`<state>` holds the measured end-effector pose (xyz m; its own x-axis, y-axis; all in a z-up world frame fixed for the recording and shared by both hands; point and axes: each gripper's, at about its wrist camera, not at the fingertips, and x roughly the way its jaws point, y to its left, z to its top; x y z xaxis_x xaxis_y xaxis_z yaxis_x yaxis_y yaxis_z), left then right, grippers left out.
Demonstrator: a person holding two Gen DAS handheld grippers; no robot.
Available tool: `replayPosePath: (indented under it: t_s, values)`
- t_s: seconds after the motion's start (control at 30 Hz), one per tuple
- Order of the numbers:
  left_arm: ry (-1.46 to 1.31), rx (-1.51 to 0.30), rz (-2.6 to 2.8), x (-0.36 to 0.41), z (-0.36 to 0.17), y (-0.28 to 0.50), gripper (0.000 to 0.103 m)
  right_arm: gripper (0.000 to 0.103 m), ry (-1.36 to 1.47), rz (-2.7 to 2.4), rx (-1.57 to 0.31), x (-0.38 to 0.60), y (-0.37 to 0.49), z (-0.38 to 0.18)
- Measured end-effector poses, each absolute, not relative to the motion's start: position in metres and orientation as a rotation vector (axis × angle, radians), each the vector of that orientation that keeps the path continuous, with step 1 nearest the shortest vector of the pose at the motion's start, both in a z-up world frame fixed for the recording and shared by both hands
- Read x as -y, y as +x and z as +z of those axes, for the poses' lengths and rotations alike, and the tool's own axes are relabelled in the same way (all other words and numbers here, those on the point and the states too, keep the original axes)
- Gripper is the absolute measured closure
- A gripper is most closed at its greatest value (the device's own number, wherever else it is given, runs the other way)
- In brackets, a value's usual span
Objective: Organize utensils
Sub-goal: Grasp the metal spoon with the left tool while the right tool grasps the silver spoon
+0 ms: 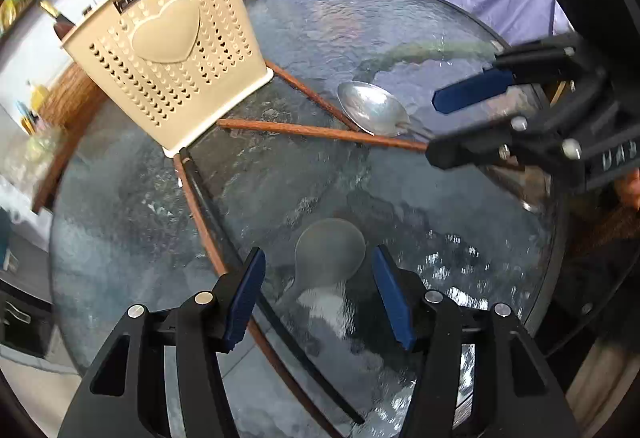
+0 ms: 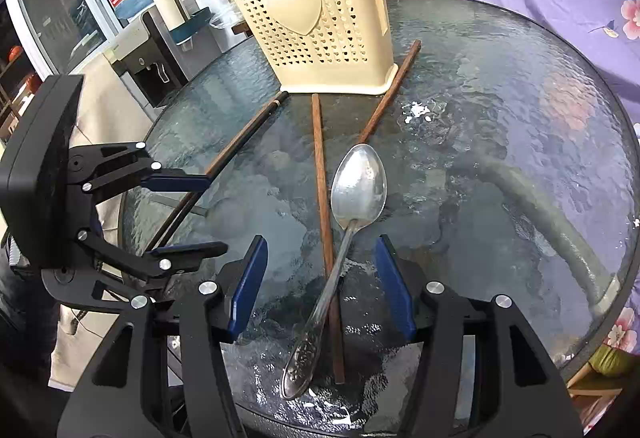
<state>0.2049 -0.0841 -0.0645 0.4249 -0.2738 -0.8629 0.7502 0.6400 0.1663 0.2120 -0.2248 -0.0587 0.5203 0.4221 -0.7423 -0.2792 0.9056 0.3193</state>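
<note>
Cream heart-perforated holder [image 2: 316, 25], brown chopsticks [image 2: 326, 222]

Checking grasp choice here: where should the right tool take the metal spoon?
Grip the spoon on its thin handle, from above, pads on either side. It lies flat on the glass, handle between the open right tool, crossing a chopstick.

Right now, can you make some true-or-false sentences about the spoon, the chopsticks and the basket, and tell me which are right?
1. The metal spoon lies on the glass table. True.
2. The spoon stands inside the cream basket. False: it lies flat in front of it.
3. The right hand-held gripper is open, with the spoon handle between its fingers. True.
4. The left hand-held gripper squeezes a chopstick. False: it is open and holds nothing.
5. A brown chopstick lies beside the spoon. True.
</note>
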Motion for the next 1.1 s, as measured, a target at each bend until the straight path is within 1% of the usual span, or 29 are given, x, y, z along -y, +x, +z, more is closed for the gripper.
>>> replayPosePath:
  t_s: [0.03,0.07,0.1,0.33,0.47,0.67,0.73,0.8,0.83,1.1]
  values:
    - [0.574,-0.941,-0.701,0.084,-0.065,0.209,0.053,0.047,0.162,0.421,-0.935,0.224,0.213,-0.059]
    - [0.542,-0.963,-0.721,0.083,-0.065,0.214,0.063,0.047,0.149,0.415,-0.94,0.223,0.214,-0.059]
    - [0.516,-0.982,-0.734,0.082,-0.065,0.217,0.066,0.047,0.133,0.403,-0.944,0.223,0.217,-0.059]
    - [0.41,-1.016,-0.644,0.085,-0.065,0.236,0.066,0.047,0.1,0.286,-0.943,0.223,0.239,-0.063]
    - [0.225,-1.058,-0.549,0.075,-0.064,0.259,0.066,0.047,0.129,0.23,-0.919,0.223,0.252,-0.06]
    - [0.076,-1.055,-0.451,0.057,-0.064,0.28,0.066,0.047,0.116,0.191,-0.918,0.206,0.265,-0.063]
    - [0.058,-1.053,-0.435,0.053,-0.064,0.282,0.066,0.05,0.103,0.182,-0.917,0.2,0.267,-0.064]
    - [0.04,-1.047,-0.422,0.05,-0.063,0.28,0.066,0.065,0.073,0.162,-0.922,0.195,0.269,-0.067]
    - [0.042,-1.04,-0.416,0.05,-0.063,0.28,0.066,0.067,0.077,0.163,-0.923,0.195,0.27,-0.068]
    - [0.03,-1.0,-0.405,0.057,-0.054,0.279,0.066,0.069,0.05,0.166,-0.904,0.197,0.265,-0.068]
